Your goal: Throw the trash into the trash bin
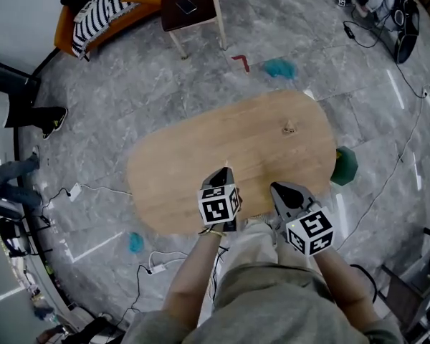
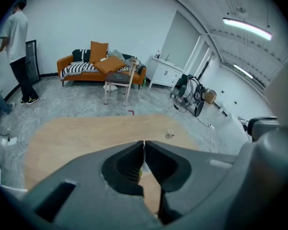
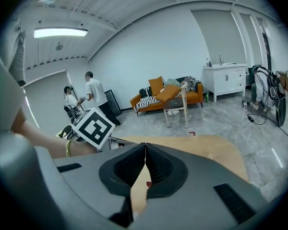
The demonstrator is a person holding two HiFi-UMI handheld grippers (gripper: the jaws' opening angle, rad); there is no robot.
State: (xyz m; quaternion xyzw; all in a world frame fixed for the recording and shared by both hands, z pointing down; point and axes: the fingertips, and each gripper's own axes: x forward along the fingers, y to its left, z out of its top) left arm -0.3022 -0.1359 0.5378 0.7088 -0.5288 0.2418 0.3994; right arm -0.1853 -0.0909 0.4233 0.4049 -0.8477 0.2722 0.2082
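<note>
A small crumpled piece of trash [image 1: 289,127] lies on the far right part of the oval wooden table [image 1: 193,149]; in the left gripper view the trash [image 2: 169,135] sits beyond the jaws. A dark green bin [image 1: 345,165] stands on the floor against the table's right edge. My left gripper [image 1: 226,170] hovers over the table's near edge, jaws shut with nothing seen held [image 2: 144,143]. My right gripper [image 1: 274,187] is beside it, just off the near edge, also shut and empty [image 3: 145,145]. Both are well short of the trash.
An orange sofa [image 1: 115,6] and a small wooden side table [image 1: 190,9] stand at the far end. Cables [image 1: 387,170] trail over the grey floor to the right and near left. Two people [image 3: 89,97] stand by the wall. Teal scraps [image 1: 279,68] lie on the floor.
</note>
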